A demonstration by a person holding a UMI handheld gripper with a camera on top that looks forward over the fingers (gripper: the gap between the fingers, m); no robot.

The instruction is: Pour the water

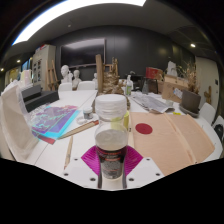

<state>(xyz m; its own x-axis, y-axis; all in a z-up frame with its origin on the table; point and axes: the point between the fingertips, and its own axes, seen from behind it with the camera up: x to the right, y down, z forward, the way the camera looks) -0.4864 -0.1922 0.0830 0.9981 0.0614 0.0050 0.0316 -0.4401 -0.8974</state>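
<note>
A clear bottle (111, 150) with a dark label and a grey upper part stands upright between my fingers, filling the gap. My gripper (111, 163) is shut on it, both magenta pads (92, 160) pressing its sides. Just beyond the bottle, a white tub-like container (111, 107) sits on the table. The bottle's bottom is hidden below my fingers.
The white table (150, 115) carries a tan board (168, 140) with a dark red disc (143, 128) right of my fingers. Colourful sheets (55, 120) and pencils (68, 152) lie to the left. A small bottle (128, 87) and clutter stand farther back.
</note>
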